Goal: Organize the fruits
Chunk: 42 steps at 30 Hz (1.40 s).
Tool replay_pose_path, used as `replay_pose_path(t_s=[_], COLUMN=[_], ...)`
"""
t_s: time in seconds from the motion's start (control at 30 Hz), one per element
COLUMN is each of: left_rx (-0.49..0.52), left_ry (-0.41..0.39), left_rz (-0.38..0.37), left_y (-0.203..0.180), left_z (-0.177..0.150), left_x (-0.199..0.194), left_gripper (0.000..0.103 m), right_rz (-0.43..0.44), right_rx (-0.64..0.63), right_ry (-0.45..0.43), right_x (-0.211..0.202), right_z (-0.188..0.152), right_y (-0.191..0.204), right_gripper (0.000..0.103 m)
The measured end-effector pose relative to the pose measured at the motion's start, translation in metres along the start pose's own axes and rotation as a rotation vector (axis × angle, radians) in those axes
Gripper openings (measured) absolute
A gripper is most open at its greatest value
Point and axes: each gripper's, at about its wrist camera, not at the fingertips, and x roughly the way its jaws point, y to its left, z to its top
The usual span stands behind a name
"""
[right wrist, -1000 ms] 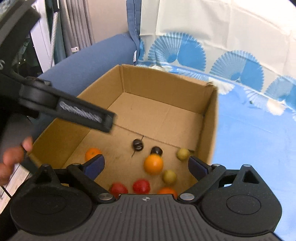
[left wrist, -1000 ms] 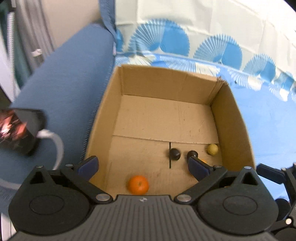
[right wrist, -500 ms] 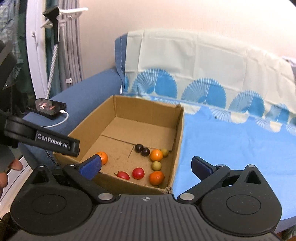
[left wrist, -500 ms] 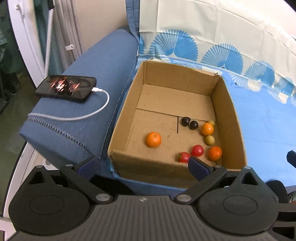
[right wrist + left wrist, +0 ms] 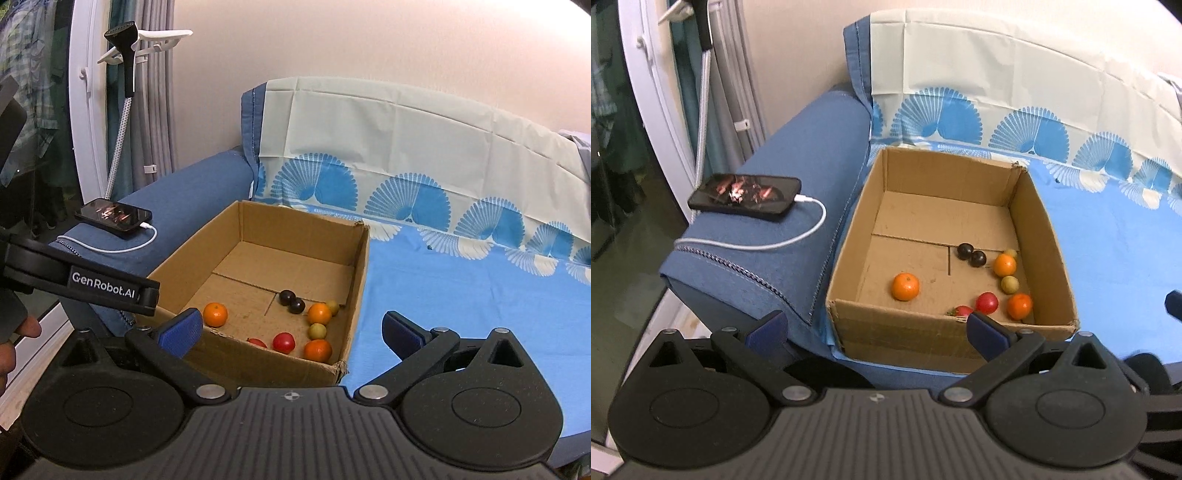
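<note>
"genrobot.ai" in white on black arm of left hand-held gripper (image 5: 155, 295).

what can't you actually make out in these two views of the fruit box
- Red fruit by the near wall: left wrist view, its lower part is hidden by the cardboard box wall and a left gripper finger; right wrist view shows only its top.
- Small yellow-green fruit in the corner: mostly behind an orange; kind unclear.
- Phone screen: too small to read.
- Right gripper: left wrist view shows only a blurred tip at the right edge.
</note>
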Motion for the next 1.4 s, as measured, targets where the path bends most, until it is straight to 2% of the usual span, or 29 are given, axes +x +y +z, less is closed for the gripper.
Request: replay_pose_path(t_s=[0.23,0.4,0.53,0.67,0.83,1.4], left_rx=[0.018,0.054,0.073,0.106,0.089,0.099], left_ry=[0.0,-0.013,0.009,-0.017,-0.009,0.011], left_rz=[0.018,0.082,0.059,0.103,0.068,0.085], left_y=[-0.002,-0.008,-0.009,-0.014,-0.012,-0.014], left_z=[-0.001,-0.002,-0.002,-0.003,-0.001,-0.002], left_x=[0.004,0.006,0.009,0.007,0.006,0.008], left_gripper=[0.103,0.103,0.103,0.103,0.103,0.103], right_rz=[0.005,0.002,0.002,0.004,0.005,0.005], right_rx=[-0.004,0.0,0.004,0.007,0.014,0.019], right_ry=[0.001,0.01,0.016,0.017,0.014,0.013], right_x=[0.001,0.003,0.005,0.005,0.006,0.007], right_z=[0.0,0.0,0.0,0.0,0.0,-0.001], right_y=[0.002,0.001,0.001,0.001,0.0,-0.001], right_gripper=[0.102,0.102,0.102,0.102,0.102,0.102])
